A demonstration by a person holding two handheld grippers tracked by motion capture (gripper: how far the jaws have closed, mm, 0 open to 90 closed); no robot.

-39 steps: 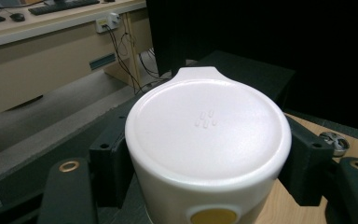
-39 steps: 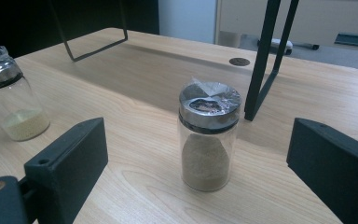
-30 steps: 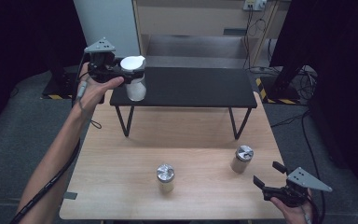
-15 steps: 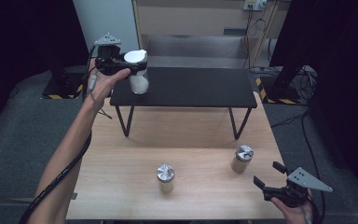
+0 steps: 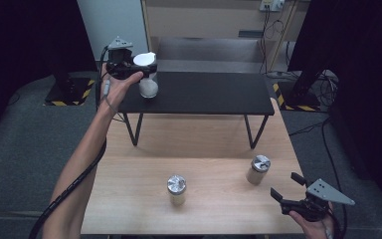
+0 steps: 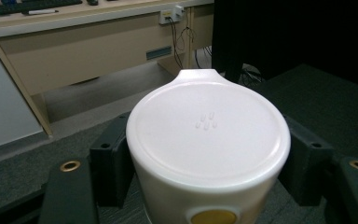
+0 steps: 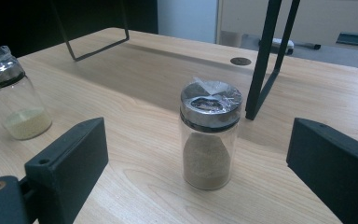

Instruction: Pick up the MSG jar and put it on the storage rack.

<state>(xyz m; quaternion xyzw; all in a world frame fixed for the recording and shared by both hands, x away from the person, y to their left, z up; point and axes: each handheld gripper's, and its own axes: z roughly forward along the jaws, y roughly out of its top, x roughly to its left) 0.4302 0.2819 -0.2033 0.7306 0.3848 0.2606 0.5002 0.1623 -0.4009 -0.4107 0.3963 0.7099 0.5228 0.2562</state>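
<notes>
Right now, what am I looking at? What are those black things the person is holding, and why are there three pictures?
A person holds a black pinching tool in each hand. One picture comes from a camera up high. The other two come from small cameras riding on each tool, looking along its two black jaws. The left tool is squeezed shut around a white-lidded jar, at the left end of a black shelf that stands on the wooden table. The right tool is open and holds nothing. It points at a glass jar of brownish powder. A second jar with pale powder stands on the table too.
</notes>
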